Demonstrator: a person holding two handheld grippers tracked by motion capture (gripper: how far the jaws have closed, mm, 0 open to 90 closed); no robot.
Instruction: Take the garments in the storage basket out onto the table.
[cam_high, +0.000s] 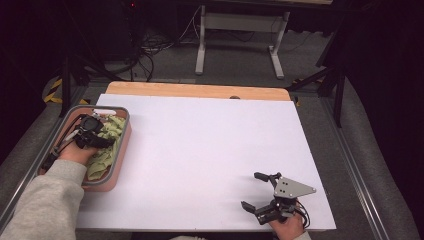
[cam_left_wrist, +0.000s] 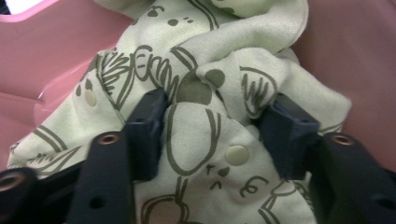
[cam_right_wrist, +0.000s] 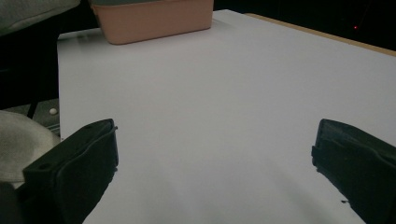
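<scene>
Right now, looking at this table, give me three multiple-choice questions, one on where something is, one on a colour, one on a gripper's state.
1. Where is the cloth?
A. in the bin
B. on the white sheet
C. on the floor

2. What colour is the bin?
A. blue
B. pink
C. black

3. How does the right gripper stand?
A. shut on the cloth
B. shut on the bin's rim
C. open, with nothing between its jaws

Answers:
1 A, the high view shows the cloth bunched inside the bin at the table's left edge.
2 B, its walls are pink in all three views.
3 C, the right gripper view shows its jaws wide apart over the bare white sheet.
</scene>
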